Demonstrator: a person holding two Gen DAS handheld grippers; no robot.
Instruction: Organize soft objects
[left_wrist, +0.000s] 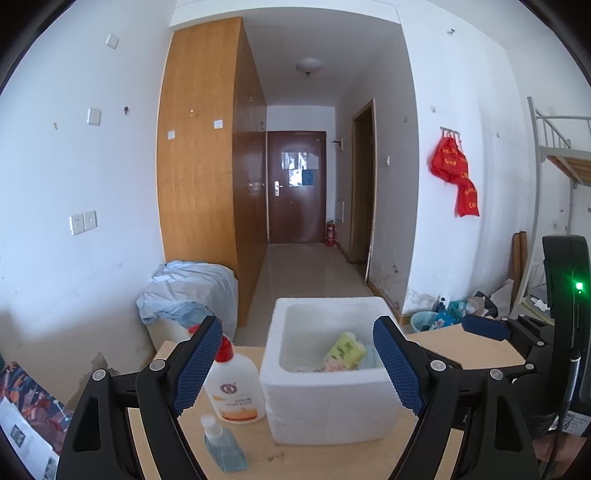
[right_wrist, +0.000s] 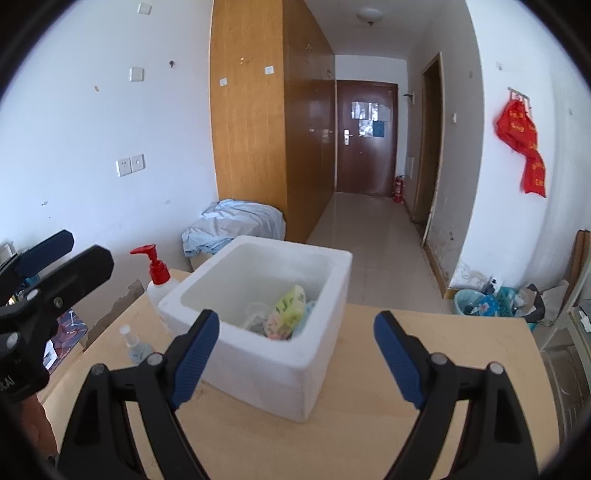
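Note:
A white foam box (left_wrist: 325, 406) (right_wrist: 280, 380) stands on the wooden table. Inside it lie soft items: a yellow-green sponge pack (left_wrist: 345, 350) (right_wrist: 290, 301) on top of pink and pale blue pieces, with a clear plastic piece beside them. My left gripper (left_wrist: 299, 363) is open in front of the box, nothing between its fingers. My right gripper (right_wrist: 295, 358) is open too, held a little above and before the box's near wall, and holds nothing. The right gripper's blue pad (left_wrist: 484, 326) shows at the right of the left wrist view.
A white lotion bottle with a red pump (left_wrist: 234, 384) (right_wrist: 157, 275) and a small clear bottle of blue liquid (left_wrist: 221, 446) (right_wrist: 135, 345) stand left of the box. Behind the table are a blue cloth heap (left_wrist: 192, 291), a wooden wardrobe (left_wrist: 207, 166) and a hallway.

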